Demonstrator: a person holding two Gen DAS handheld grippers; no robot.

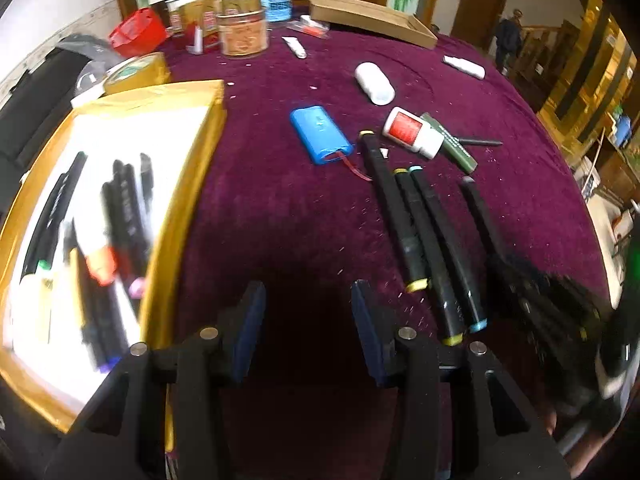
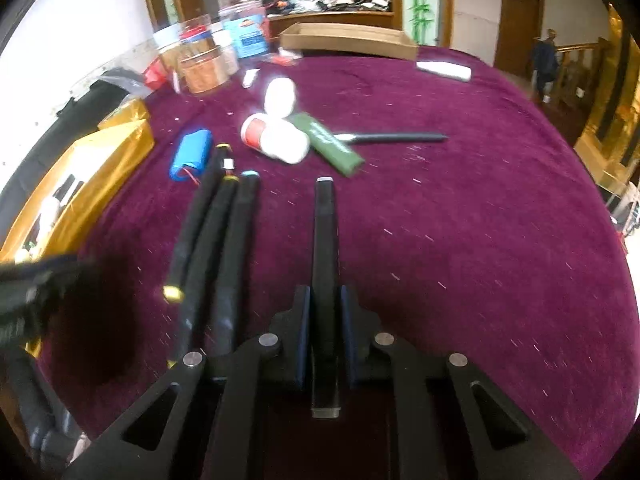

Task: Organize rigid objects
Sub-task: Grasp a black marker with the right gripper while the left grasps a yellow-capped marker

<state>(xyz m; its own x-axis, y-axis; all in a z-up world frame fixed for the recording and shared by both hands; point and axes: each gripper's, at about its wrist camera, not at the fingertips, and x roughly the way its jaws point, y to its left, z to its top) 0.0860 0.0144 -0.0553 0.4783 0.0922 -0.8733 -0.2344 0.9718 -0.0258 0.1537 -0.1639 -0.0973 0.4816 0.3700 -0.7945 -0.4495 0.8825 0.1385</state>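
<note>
My right gripper (image 2: 325, 300) is shut on a black marker with grey ends (image 2: 325, 248), which lies lengthwise between the fingers, low over the purple tablecloth (image 2: 460, 220). Three more black markers (image 2: 216, 248) lie side by side to its left; they show in the left wrist view (image 1: 424, 240) too. My left gripper (image 1: 308, 300) is open and empty over bare cloth, between a gold box (image 1: 188, 184) holding several markers (image 1: 120, 220) on white lining and the loose markers. The right gripper (image 1: 560, 304) shows as a dark blur at the right.
A blue battery pack (image 1: 320, 134), a white bottle with a red label (image 1: 414, 132), a green tube (image 1: 452, 144), a thin black pen (image 2: 396, 137) and a white cylinder (image 1: 374, 82) lie mid-table. Jars (image 1: 242, 28), a red basket (image 1: 136, 32) and a cardboard tray (image 1: 372, 18) stand at the back.
</note>
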